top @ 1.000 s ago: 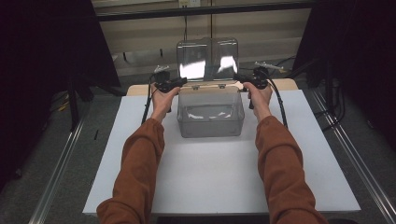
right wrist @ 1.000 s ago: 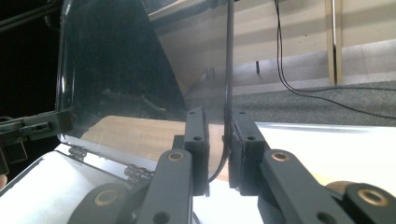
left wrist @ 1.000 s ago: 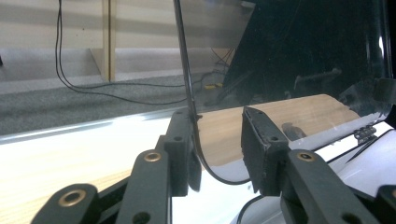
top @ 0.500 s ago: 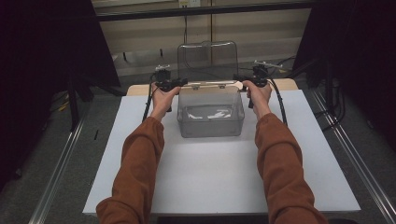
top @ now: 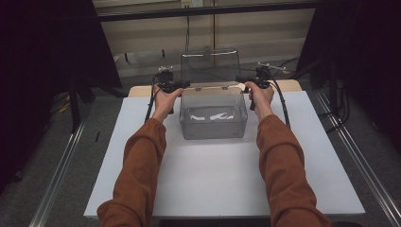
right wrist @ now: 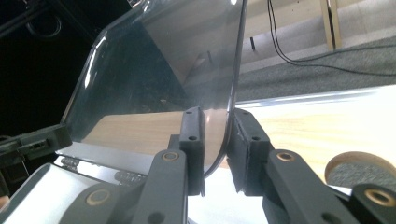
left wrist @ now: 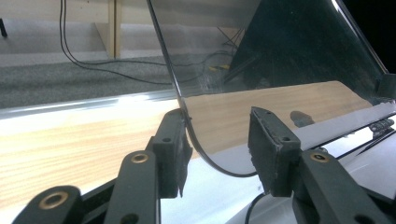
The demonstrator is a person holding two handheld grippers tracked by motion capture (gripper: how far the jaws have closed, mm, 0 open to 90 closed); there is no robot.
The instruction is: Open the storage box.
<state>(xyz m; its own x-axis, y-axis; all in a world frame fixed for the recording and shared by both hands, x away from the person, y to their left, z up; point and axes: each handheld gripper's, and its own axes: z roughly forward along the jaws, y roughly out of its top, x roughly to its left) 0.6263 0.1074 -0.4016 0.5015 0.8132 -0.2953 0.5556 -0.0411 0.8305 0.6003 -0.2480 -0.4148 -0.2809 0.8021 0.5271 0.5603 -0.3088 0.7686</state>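
High view looks down the table; both gripper views face inward, close on the shared lid (top: pixel 210 66).

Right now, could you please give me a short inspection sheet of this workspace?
Surface: white table top, bare in front; wooden board at its far edge.
Job's things: clear plastic box, open; its hinged lid stands upright at the far side.
Clutter: nothing seen on the table; pale contents inside the box cannot be identified.
Grippers: left gripper open around the lid's corner; right gripper with its fingers close on either side of the other lid corner.
Cables: gripper cables trail over the table; loose cables on the floor.
Surroundings: grey carpet, dark screens.
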